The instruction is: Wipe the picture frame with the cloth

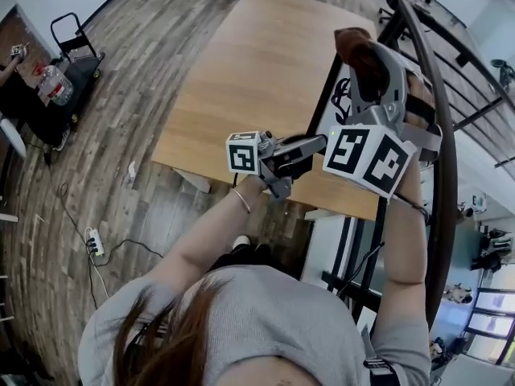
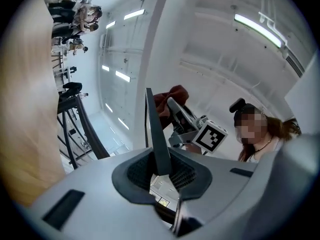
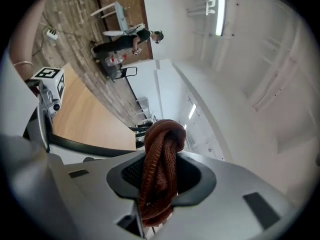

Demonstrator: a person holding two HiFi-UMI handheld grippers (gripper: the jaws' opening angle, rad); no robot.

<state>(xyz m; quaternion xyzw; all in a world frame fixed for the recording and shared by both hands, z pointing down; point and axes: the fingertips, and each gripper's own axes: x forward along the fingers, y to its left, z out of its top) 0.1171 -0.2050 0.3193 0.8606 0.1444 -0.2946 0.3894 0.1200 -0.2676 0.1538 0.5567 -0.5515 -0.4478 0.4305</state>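
Your left hand-held gripper is closed narrow on the picture frame. Its pads pinch the thin dark edge that rises from between the jaws in the left gripper view. Your right hand-held gripper is clamped on the cloth, a reddish-brown knitted bundle bunched between the pads with a loop standing above them.

In the head view you hold both up in front of you, well clear of the desk below. The frame runs up and away from the left jaws, showing its black edge and a pale face with a dark drawing. The cloth sits near the upper part of the frame, just beside that face. From these views you cannot tell whether the cloth is actually touching the frame or only close to it.

As for progress, the preparation looks finished: you have the frame in one grip and the cloth in the other, and the two are brought together. The wiping itself reads as barely begun at best, since no view shows the cloth pressed flat on the face.

What is left is the real work: bring the cloth onto the face and draw it across, then along the black edge. The left grip is on a thin edge only, so push lightly or the frame may pivot in the pads.
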